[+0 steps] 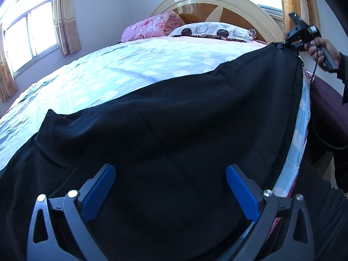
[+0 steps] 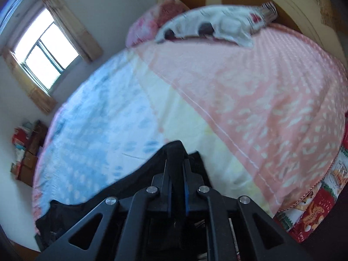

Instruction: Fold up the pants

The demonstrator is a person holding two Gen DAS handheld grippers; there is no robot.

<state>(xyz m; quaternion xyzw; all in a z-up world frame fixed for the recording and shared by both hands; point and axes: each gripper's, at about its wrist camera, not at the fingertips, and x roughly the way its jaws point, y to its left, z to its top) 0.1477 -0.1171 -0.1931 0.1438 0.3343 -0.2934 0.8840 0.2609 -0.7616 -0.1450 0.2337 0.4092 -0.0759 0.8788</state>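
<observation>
Only one black pair of pants (image 1: 165,119), two grippers, one bed (image 1: 108,69).

Black pants (image 1: 169,130) lie spread flat along the near edge of the bed, one far-right corner lifted, a small fold at the left end

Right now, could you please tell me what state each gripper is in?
Left gripper: open above the black pants, gripping nothing.
Right gripper: shut on a corner of the pants.
</observation>
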